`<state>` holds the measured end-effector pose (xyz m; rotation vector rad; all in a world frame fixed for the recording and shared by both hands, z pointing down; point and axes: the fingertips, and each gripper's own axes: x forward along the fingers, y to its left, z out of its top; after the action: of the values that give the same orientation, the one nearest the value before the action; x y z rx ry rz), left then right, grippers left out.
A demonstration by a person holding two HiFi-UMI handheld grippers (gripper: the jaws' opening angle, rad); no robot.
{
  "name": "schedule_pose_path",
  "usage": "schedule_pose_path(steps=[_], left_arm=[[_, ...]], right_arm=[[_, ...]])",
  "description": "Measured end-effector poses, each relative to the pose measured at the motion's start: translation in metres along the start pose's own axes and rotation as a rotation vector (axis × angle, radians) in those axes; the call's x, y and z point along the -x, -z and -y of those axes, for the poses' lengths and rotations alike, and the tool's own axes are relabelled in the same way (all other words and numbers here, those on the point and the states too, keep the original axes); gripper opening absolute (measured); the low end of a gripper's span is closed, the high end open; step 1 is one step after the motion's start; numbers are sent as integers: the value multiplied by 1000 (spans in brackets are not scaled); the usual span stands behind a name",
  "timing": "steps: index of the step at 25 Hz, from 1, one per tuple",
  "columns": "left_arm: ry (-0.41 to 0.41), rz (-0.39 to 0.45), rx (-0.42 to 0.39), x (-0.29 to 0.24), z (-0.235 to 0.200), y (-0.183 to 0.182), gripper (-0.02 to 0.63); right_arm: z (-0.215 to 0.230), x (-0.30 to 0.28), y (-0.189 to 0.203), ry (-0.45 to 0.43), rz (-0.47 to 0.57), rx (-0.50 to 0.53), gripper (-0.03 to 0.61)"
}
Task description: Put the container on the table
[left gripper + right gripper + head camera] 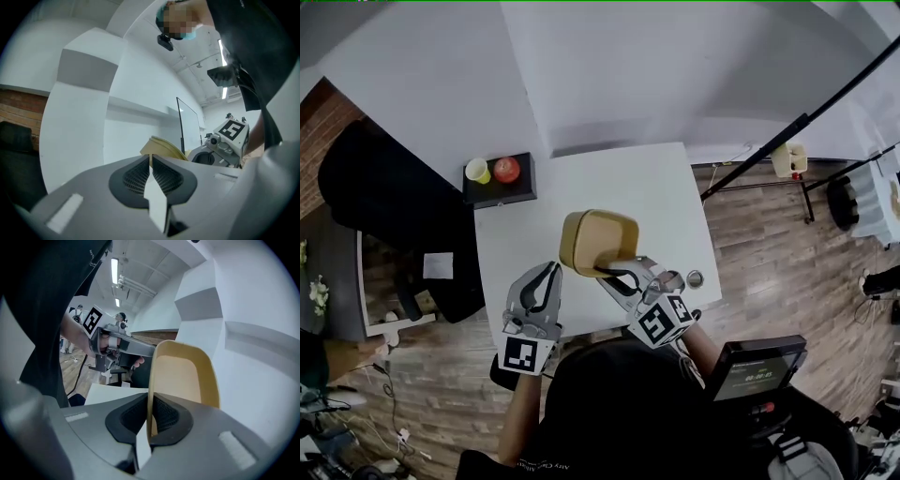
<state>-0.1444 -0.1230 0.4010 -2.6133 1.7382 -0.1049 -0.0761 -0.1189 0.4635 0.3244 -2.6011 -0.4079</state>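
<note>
A tan, rounded-square container point(598, 242) hangs tilted over the front half of the white table point(619, 178). My right gripper point(614, 275) is shut on its rim, reaching in from the front right. In the right gripper view the thin wall of the container point(185, 376) runs between the pads of the right gripper point(150, 416). My left gripper point(546, 277) is to the left of the container near the table's front edge, apart from it. In its own view the left gripper point(150, 161) has its jaws together with nothing between them, and the container point(161, 146) shows beyond.
A black tray point(525, 189) at the table's far left corner carries a yellow cup point(477, 170) and a red apple point(507, 169). A small round metal thing point(695, 278) lies at the table's right edge. A black chair point(384, 206) stands left, a black pole point(797, 122) right.
</note>
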Motion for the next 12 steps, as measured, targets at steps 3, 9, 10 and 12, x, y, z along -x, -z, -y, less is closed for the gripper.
schedule_pose_path(steps=[3, 9, 10, 12], left_arm=[[-23, 7, -4, -14, 1, -3, 23], [-79, 19, 43, -37, -6, 3, 32], [-82, 13, 44, -38, -6, 7, 34], [-82, 10, 42, -40, -4, 15, 34]], right_arm=[[10, -1, 17, -29, -32, 50, 28], [20, -12, 61, -119, -138, 118, 28], [21, -14, 68, -133, -155, 125, 28], [23, -19, 82, -158, -184, 148, 28]])
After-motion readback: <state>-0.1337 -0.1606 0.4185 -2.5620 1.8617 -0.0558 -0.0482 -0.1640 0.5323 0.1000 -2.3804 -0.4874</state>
